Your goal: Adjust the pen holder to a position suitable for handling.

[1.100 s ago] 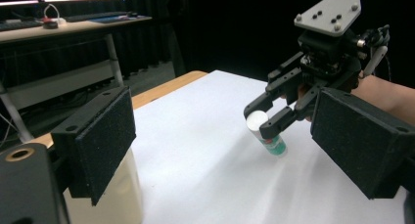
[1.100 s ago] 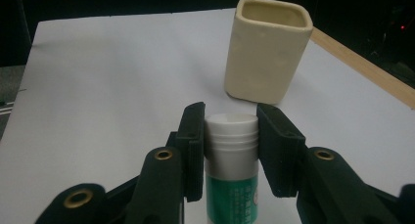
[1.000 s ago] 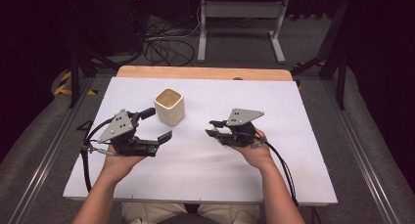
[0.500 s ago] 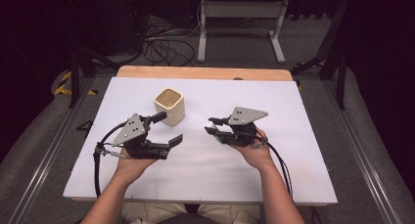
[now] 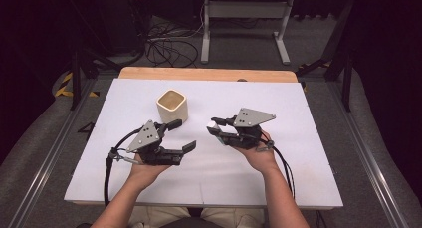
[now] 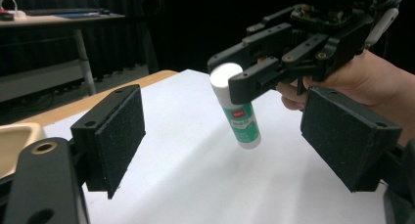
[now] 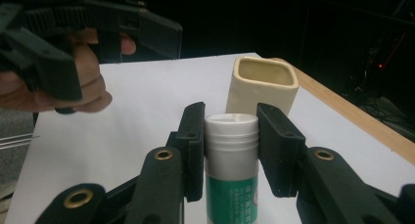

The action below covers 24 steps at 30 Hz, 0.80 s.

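- Right gripper (image 7: 230, 150) clamps a glue stick (image 7: 231, 170) above the table (image 5: 298, 188).
- Left gripper (image 6: 220, 150) gapes wide, empty.
- Cup (image 5: 172, 105) holds nothing visible; delivery apparently pending.

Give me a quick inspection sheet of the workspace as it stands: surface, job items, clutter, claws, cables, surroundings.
Surface: white table top with a wooden strip along the far edge, bare apart from the items below.
Job items: cream square cup upright on the table, nothing seen inside; white glue stick with a green label, held off the surface.
Clutter: nothing seen.
Claws: right claw shut on the glue stick near its cap; left claw open, holding nothing, beside the cup.
Cables: one black cable trails from the left claw, another from the right, both running back toward the person.
Surroundings: dark room, grey floor, a metal stand and loose wires beyond the table.
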Each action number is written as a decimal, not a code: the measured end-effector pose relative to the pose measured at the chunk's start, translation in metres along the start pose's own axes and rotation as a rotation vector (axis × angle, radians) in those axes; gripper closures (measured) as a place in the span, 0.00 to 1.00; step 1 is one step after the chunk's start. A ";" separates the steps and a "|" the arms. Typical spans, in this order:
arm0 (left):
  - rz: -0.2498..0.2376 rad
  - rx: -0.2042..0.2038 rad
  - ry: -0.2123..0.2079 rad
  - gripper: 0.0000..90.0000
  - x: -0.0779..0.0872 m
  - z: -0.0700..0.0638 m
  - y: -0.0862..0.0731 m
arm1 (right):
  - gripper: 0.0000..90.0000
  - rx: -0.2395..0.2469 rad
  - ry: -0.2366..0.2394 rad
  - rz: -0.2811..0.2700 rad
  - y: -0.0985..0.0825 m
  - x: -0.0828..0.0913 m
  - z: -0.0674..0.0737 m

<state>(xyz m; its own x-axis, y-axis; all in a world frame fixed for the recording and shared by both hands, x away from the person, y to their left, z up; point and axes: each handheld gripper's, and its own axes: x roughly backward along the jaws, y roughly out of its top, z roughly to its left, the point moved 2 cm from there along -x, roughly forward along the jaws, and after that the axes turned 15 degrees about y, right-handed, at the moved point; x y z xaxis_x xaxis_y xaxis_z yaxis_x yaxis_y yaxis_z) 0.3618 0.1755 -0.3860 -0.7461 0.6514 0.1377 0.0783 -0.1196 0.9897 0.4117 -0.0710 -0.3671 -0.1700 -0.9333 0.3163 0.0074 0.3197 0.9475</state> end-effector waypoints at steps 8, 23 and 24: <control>0.000 0.009 -0.004 0.21 -0.007 -0.006 -0.004 | 0.73 0.002 -0.008 -0.034 0.004 0.002 0.002; -0.024 0.036 -0.015 0.24 -0.024 -0.022 -0.007 | 0.73 0.024 0.007 -0.119 0.010 0.004 0.009; -0.027 0.039 -0.017 0.24 -0.026 -0.022 -0.007 | 0.73 0.026 0.007 -0.123 0.011 0.004 0.009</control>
<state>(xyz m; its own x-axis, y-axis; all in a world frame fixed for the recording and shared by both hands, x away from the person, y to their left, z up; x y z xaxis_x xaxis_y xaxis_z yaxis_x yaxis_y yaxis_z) 0.3656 0.1428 -0.3973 -0.7372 0.6665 0.1111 0.0840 -0.0728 0.9938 0.4021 -0.0700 -0.3562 -0.1616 -0.9667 0.1985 -0.0386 0.2072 0.9775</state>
